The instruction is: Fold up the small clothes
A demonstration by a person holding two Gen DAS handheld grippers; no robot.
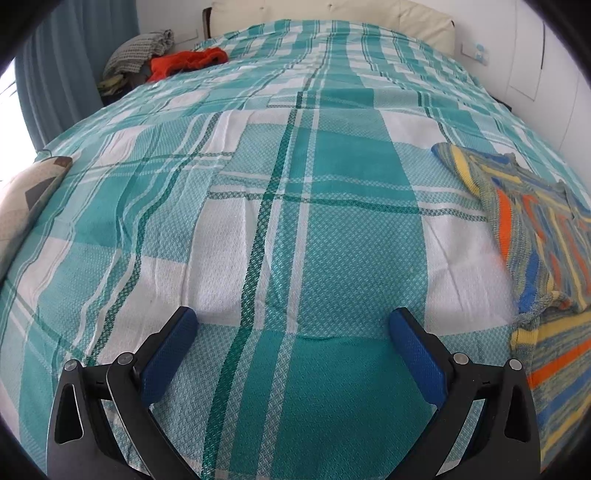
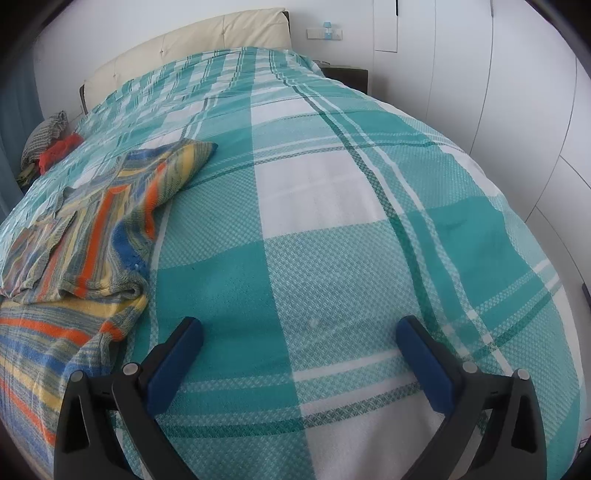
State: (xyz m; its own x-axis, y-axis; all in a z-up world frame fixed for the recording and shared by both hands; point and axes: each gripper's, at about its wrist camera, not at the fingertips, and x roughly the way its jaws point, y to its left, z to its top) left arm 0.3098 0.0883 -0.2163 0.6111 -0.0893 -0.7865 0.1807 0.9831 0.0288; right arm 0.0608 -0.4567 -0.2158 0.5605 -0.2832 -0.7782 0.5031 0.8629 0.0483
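Observation:
A small knitted garment with orange, blue, yellow and grey stripes [image 1: 543, 243] lies partly folded on the teal and white plaid bedspread [image 1: 295, 206]. It is at the right edge of the left wrist view and at the left of the right wrist view [image 2: 85, 251]. My left gripper [image 1: 293, 323] is open and empty over bare bedspread, left of the garment. My right gripper [image 2: 299, 330] is open and empty over the bedspread [image 2: 332, 221], right of the garment's lower edge.
A pile of clothes with an orange piece [image 1: 184, 62] and a grey checked piece [image 1: 138, 50] lies at the far left by the cream headboard [image 1: 332, 14]. A patterned cushion [image 1: 26, 206] is at the left edge. White wardrobe doors [image 2: 517, 110] stand right of the bed.

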